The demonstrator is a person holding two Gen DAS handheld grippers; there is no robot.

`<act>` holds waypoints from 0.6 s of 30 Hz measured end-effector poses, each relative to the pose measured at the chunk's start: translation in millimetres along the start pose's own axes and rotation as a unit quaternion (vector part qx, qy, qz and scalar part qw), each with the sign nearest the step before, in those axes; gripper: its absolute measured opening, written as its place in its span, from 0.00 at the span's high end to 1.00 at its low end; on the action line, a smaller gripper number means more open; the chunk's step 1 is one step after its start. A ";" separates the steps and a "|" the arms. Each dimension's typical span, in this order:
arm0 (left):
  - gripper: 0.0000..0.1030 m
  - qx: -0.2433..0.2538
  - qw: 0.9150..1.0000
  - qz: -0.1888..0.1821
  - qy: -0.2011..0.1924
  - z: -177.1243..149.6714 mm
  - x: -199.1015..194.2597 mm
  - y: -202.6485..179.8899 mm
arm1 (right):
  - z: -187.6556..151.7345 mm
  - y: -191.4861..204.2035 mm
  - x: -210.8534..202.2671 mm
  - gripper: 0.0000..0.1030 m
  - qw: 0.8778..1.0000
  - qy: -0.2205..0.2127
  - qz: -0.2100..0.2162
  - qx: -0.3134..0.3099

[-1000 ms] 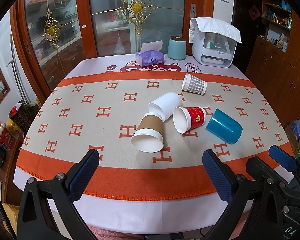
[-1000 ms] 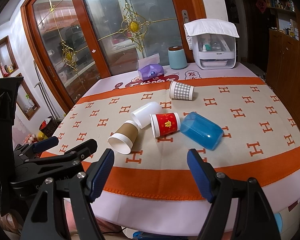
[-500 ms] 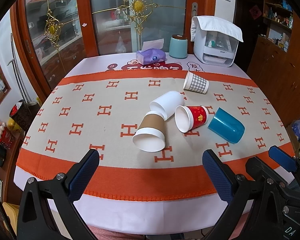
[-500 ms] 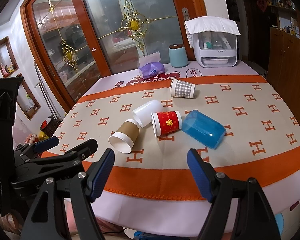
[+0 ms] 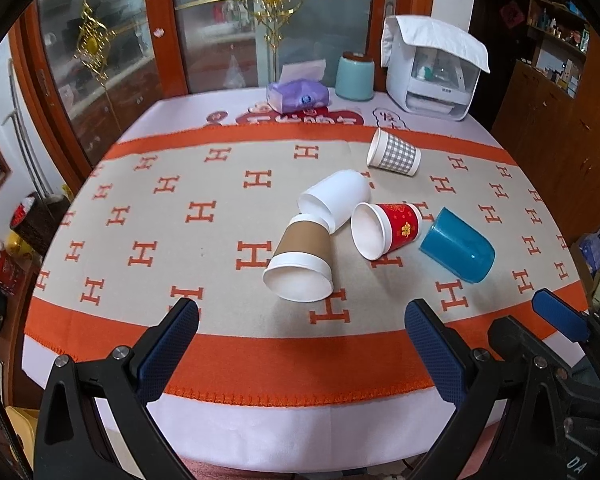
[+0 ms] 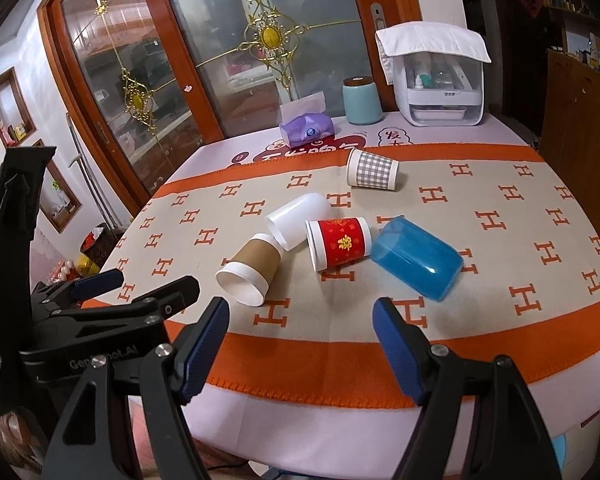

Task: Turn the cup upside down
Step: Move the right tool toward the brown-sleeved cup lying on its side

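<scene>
In the left wrist view, the left gripper (image 5: 300, 344) was spread wide and held nothing, hanging over the near edge of the table (image 5: 260, 432). Compared with one second before, the cups sat a little lower and closer in this view, so the gripper had crept forward only slightly. No cup had changed its place. The brown-sleeved cup (image 5: 300, 260) lay on its side nearest to the near edge, its mouth toward the camera. The white cup (image 5: 336, 200) touched it from behind, the red cup (image 5: 388, 230) lay just beside, the blue cup (image 5: 458, 250) was toward the right edge, and the checked cup (image 5: 394, 158) lay apart toward the far edge.

In the right wrist view, the right gripper (image 6: 300, 344) was also released and empty, above the near edge, with the left gripper (image 6: 112, 300) visible at its left side. The blue cup (image 6: 416, 258) and red cup (image 6: 340, 242) lay ahead of it, also slightly closer than before.

I judged that the task was not begun: all cups were on their sides, none was gripped, and the approach was at its start. Which cup was chosen could not yet be told.
</scene>
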State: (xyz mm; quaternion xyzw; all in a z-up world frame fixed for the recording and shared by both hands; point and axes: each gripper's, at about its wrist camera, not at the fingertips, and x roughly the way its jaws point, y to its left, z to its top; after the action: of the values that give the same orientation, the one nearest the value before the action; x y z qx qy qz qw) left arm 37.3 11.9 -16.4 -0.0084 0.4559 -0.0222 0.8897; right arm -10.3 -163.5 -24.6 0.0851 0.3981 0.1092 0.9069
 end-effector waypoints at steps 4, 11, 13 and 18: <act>0.01 -0.013 0.999 -0.019 0.031 16.0 16.8 13.3 | 11.7 -3.0 12.0 0.35 1.000 0.015 0.001 0.006; 0.01 -0.019 0.995 -0.044 0.086 45.9 59.1 35.1 | 34.3 -17.3 46.9 0.44 0.997 0.059 0.024 0.032; 0.01 -0.017 0.994 -0.040 0.097 52.9 72.4 38.9 | 38.1 -19.8 60.3 0.46 0.996 0.074 0.026 0.039; 0.01 -0.012 0.988 -0.042 0.148 65.8 121.5 42.8 | 42.9 -29.7 94.3 0.47 0.989 0.124 0.044 0.068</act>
State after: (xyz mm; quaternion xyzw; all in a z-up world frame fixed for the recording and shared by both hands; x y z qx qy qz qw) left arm 163.0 48.6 -78.0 -0.0344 0.5823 -0.0552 0.8104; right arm 87.5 -169.9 -69.4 0.1500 0.5095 0.1307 0.8372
